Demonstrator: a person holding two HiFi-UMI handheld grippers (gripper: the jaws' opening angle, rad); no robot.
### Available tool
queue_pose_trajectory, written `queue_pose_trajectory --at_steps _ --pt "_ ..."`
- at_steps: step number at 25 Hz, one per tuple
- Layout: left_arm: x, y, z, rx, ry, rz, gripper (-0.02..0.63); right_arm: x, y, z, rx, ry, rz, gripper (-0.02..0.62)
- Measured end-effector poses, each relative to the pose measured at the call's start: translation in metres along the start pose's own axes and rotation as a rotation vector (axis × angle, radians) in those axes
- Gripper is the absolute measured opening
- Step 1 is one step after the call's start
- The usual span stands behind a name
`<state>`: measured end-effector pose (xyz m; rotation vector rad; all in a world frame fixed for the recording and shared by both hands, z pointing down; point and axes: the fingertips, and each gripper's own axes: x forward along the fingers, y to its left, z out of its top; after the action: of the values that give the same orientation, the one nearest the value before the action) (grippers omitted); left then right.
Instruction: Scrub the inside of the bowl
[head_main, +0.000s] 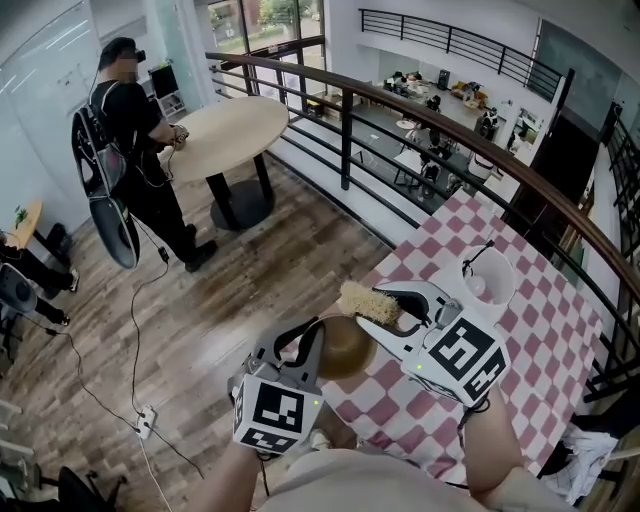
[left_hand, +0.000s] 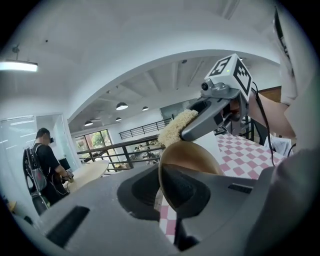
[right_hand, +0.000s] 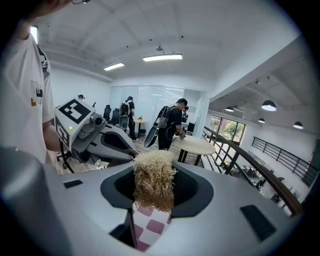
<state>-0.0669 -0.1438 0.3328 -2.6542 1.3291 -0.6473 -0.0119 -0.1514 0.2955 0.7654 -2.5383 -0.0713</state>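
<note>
**So: bowl in your left claw, scrubber in your right**

Your left claw (head_main: 312, 338) is closed on the rim of the brown bowl (head_main: 347, 347), with one jaw inside the bowl and one outside. It holds the bowl tilted in the air by the near left edge of the checked table (head_main: 540, 300). Your right claw (head_main: 392, 306) is clamped on a straw-coloured scrubber (head_main: 368, 301), which pokes out past the jaws. The scrubber sits just at the bowl's far rim. Whether the two touch cannot be told.
</note>
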Motion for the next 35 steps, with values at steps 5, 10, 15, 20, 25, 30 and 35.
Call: queue_pose_trajectory --at_steps 5,10,15,20,25,30,35 --pt "0.0 0.012 0.001 -0.081 -0.013 -0.004 0.021 -0.005 -0.003 -0.012 0.041 -0.005 0.015 0.15" --pt "0.002 0.018 -0.001 -0.103 -0.001 0.002 0.021 -0.008 -0.003 -0.024 0.067 0.007 0.01 0.15" --pt "-0.002 0.039 0.0 -0.19 -0.044 0.072 0.021 -0.011 -0.002 -0.034 0.062 0.025 -0.008 0.152" --pt "-0.006 0.05 0.005 -0.259 -0.084 0.104 0.021 -0.007 0.012 -0.036 -0.034 0.076 -0.036 0.152" --pt "-0.009 0.055 0.012 -0.247 -0.107 0.139 0.021 0.002 0.028 -0.043 -0.059 0.112 0.0 0.152" --pt "-0.012 0.062 0.013 -0.283 -0.124 0.159 0.021 0.011 0.048 -0.046 -0.064 0.12 0.053 0.152" --pt "-0.014 0.063 0.018 -0.285 -0.14 0.17 0.021 0.021 0.068 -0.044 -0.085 0.105 0.095 0.152"
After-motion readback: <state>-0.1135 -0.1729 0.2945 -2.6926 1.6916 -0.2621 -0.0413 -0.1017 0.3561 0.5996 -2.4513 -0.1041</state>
